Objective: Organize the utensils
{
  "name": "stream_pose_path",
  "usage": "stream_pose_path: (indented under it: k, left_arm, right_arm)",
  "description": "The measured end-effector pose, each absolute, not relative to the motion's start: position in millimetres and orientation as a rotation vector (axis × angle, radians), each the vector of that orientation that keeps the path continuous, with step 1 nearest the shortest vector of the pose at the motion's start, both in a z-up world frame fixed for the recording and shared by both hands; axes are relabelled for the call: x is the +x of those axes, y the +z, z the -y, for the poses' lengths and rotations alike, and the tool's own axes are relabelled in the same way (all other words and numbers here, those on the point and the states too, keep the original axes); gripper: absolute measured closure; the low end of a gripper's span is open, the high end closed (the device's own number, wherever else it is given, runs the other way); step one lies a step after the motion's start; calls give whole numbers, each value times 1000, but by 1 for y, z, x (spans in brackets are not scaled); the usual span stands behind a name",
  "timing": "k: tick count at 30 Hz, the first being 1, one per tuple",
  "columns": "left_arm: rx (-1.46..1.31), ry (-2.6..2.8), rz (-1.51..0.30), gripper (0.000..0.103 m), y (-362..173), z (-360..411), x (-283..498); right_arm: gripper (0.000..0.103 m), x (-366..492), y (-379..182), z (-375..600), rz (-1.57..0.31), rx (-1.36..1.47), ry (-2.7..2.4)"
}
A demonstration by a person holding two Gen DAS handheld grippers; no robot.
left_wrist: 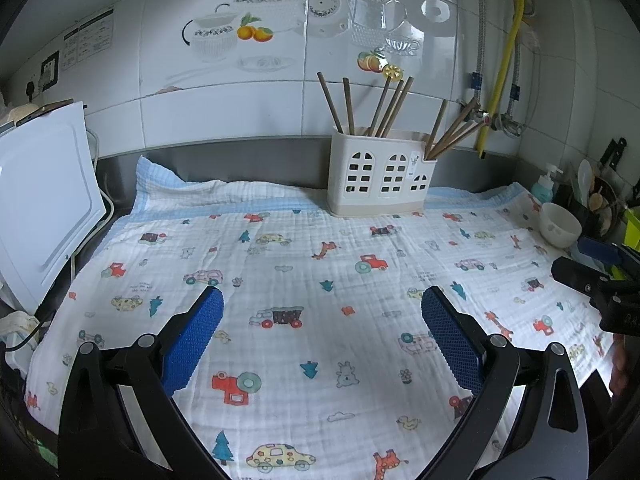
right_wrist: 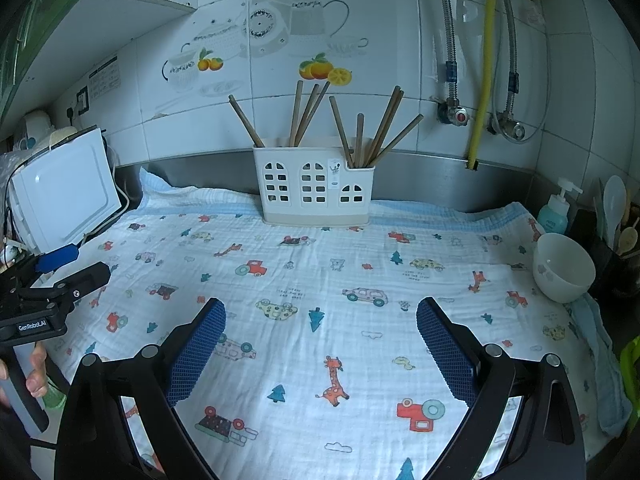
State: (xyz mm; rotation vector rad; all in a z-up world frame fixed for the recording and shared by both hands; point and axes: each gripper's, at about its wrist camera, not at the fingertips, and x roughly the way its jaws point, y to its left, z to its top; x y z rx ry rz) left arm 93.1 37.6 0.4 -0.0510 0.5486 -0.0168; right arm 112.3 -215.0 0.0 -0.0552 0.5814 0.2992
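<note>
Right at the back edge of the worktop, against the steel upstand, stands the white caddy point(left_wrist: 380, 176), on the printed cloth point(left_wrist: 280, 280) that covers the surface. All the chopsticks point(left_wrist: 384, 108) stand in it, leaning at different angles: one bunch in the left part, another in the lower right compartment. None lie on the cloth.

Both grippers hover low over the front of the cloth, each with its blue-padded fingers spread wide and nothing between them. The left gripper point(left_wrist: 322, 312) points toward the caddy from the left-middle; the right gripper point(right_wrist: 320, 312) faces it almost head-on. Open cloth lies between each and the caddy, with nothing in the way.

At the left edge a white appliance point(left_wrist: 44, 204) stands with cables trailing down beside it. Near the right edge a white bowl point(right_wrist: 564, 266) sits on the cloth, well apart from the caddy. Behind it, in the back right corner, are a teal pump bottle point(right_wrist: 556, 212) and a dark holder with spoons point(right_wrist: 616, 208). A yellow hose point(right_wrist: 482, 80) and braided pipes run down the tiled wall above that corner.

The right view alone shows the bowl whole, and a fold of towel point(right_wrist: 600, 368) at the right edge beneath it. It also catches the left gripper from the side, with the person's fingers point(right_wrist: 38, 376) around its handle. The left view shows the right gripper at its right edge.
</note>
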Motion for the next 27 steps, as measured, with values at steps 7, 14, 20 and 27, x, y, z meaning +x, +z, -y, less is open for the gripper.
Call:
stream_pose_path:
  k: [7,14,20,27]
  left_arm:
    - [-42,-21,-553,5,0,-35,94]
    - [-37,-22,-559,5,-2,-33,95]
    - [-35,-23,-560,5,-2,-32,94]
    - [-36,-25,-560,5,-2,-31,95]
  right_arm:
    - [10,115,-1,215,-588,-54,305]
    - [10,115,-2,215,-590,-52,305]
    - [10,115,-4,213,-595,-51,304]
    - [10,114,-4,213,-594,-50,306]
